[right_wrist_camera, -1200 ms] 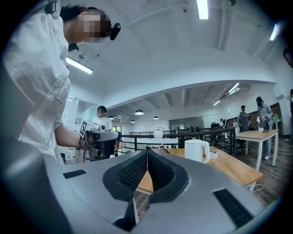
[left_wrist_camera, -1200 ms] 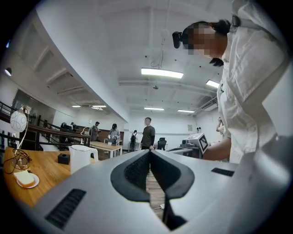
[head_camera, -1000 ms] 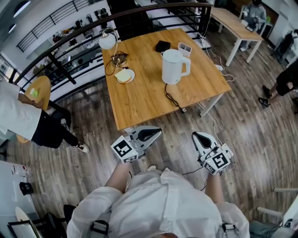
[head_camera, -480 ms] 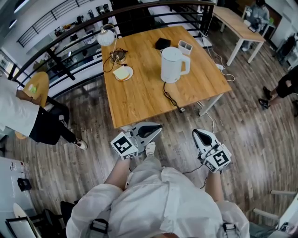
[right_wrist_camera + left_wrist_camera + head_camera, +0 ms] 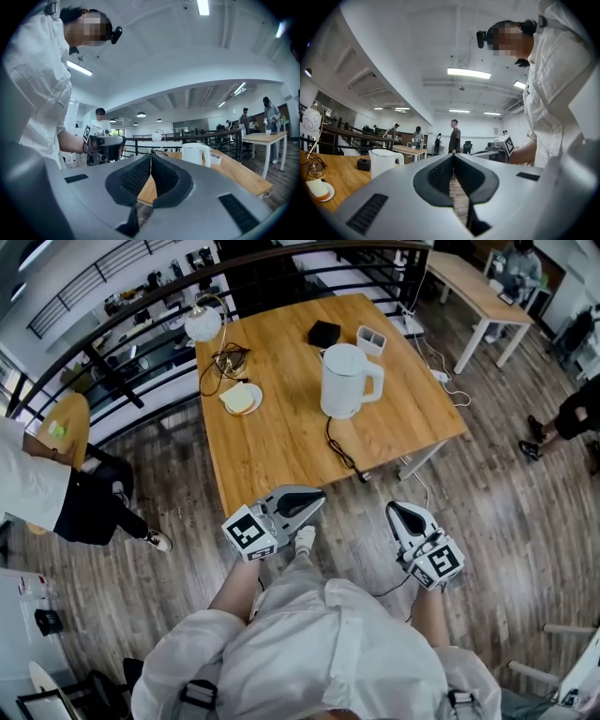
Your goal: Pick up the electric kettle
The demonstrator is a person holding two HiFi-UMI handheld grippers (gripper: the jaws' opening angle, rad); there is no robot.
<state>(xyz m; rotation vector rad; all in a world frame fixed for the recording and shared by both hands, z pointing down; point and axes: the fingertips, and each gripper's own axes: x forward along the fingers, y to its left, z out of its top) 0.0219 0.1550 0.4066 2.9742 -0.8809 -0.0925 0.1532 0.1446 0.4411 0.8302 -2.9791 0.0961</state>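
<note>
A white electric kettle [image 5: 346, 381] stands upright on its base on the wooden table [image 5: 281, 442], handle to the right, a black cord trailing from it toward the table's near edge. It also shows small in the left gripper view as the kettle [image 5: 383, 162] and in the right gripper view as the kettle [image 5: 195, 154]. My left gripper [image 5: 317, 499] is shut and empty, held off the table's near edge. My right gripper [image 5: 394, 513] is shut and empty too, over the floor to the right of it. Both are well short of the kettle.
On the table are a plate with a pale block [image 5: 240, 398], a lamp with tangled cables [image 5: 204, 325], a black box [image 5: 324, 333] and a white tray [image 5: 372, 338]. A railing [image 5: 141, 315] runs behind. Other people stand at the left and right, near another table [image 5: 478, 289].
The table and kettle have slid lower and nearer in the head view as I step toward them. Both grippers stay shut and hold the same pose.
</note>
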